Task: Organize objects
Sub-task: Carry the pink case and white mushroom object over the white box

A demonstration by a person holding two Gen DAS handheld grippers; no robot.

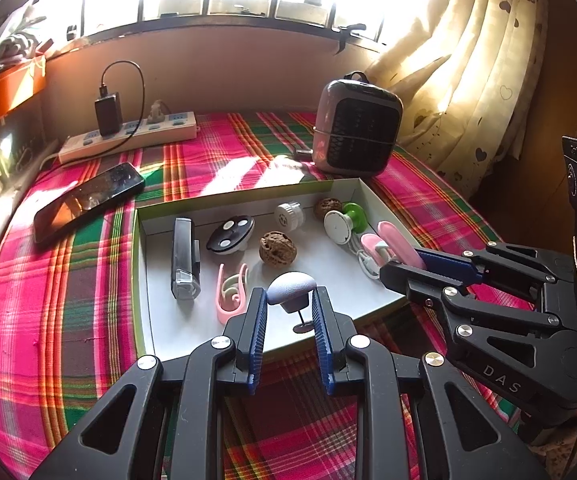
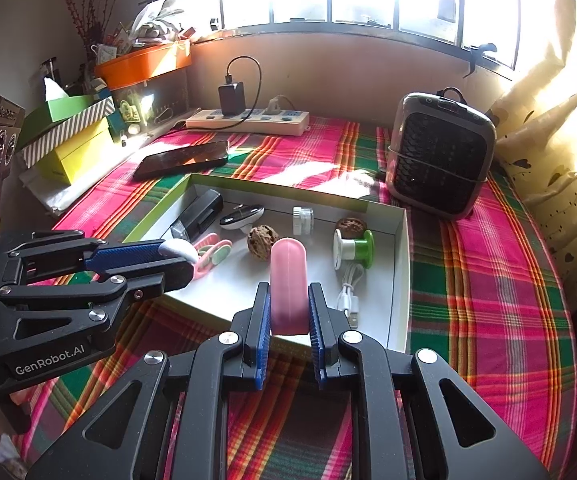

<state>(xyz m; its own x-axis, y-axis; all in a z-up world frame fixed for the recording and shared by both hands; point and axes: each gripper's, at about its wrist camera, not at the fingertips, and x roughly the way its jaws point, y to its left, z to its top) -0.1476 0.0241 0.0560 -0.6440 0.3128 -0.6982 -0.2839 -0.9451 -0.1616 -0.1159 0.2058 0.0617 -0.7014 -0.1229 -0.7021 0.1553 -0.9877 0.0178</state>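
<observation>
A shallow white box (image 1: pixel 146 280) (image 2: pixel 402 280) lies on the plaid cloth with small things in it. My left gripper (image 1: pixel 288 306) is shut on a pale grey-blue mushroom-shaped piece (image 1: pixel 291 286) over the box's near edge; it also shows in the right wrist view (image 2: pixel 178 249). My right gripper (image 2: pixel 288 308) is shut on a pink oblong case (image 2: pixel 288 280) over the box's near right side; it shows in the left wrist view (image 1: pixel 398 242). Inside lie two walnuts (image 1: pixel 277 248), a black bike light (image 1: pixel 184 256), a pink clip (image 1: pixel 230 294), a green-and-white spool (image 2: pixel 352 249) and a white cable (image 2: pixel 348 296).
A phone (image 1: pixel 88 204) lies left of the box. A power strip (image 1: pixel 128 136) with a charger runs along the back wall. A small grey heater (image 1: pixel 356 124) stands behind the box on the right. Stacked boxes (image 2: pixel 68 136) sit at the left, a curtain (image 2: pixel 560 128) at the right.
</observation>
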